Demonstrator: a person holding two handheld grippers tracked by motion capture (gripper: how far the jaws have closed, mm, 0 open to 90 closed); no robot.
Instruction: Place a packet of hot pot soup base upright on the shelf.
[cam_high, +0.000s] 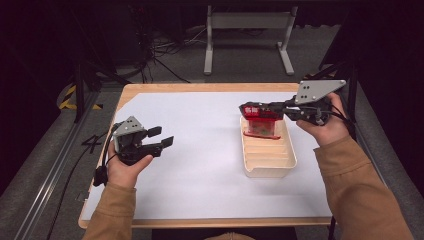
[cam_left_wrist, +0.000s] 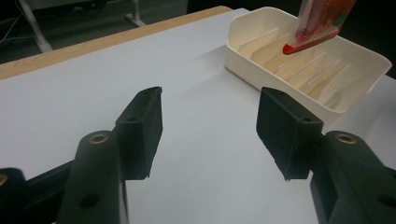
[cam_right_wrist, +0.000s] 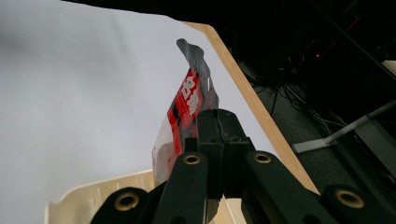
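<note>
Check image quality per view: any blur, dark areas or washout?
High view: white table cover bright, surroundings nearly black. Left gripper view: soft; beige tray pale but readable. Right gripper view: hand-held gripper close and soft, red packet print blurred, upper right very dark.

A red-and-clear plastic snack packet (cam_high: 261, 121) hangs upright over the far end of a cream rack tray (cam_high: 269, 169), gripped at its black-and-red top edge by the right claw (cam_high: 272, 108), whose jaws are pressed together on it. The packet's red lower seam (cam_left_wrist: 308, 42) sits just above the tray's ribbed floor, seemingly clear of it, in the left gripper view. White lettering on a red band runs along the packet's crumpled top (cam_right_wrist: 189, 98). The tray, long and shallow with raised cross-ribs (cam_left_wrist: 299, 70), lies on the white sheet (cam_high: 200, 160) right of the worktop's centre
</note>
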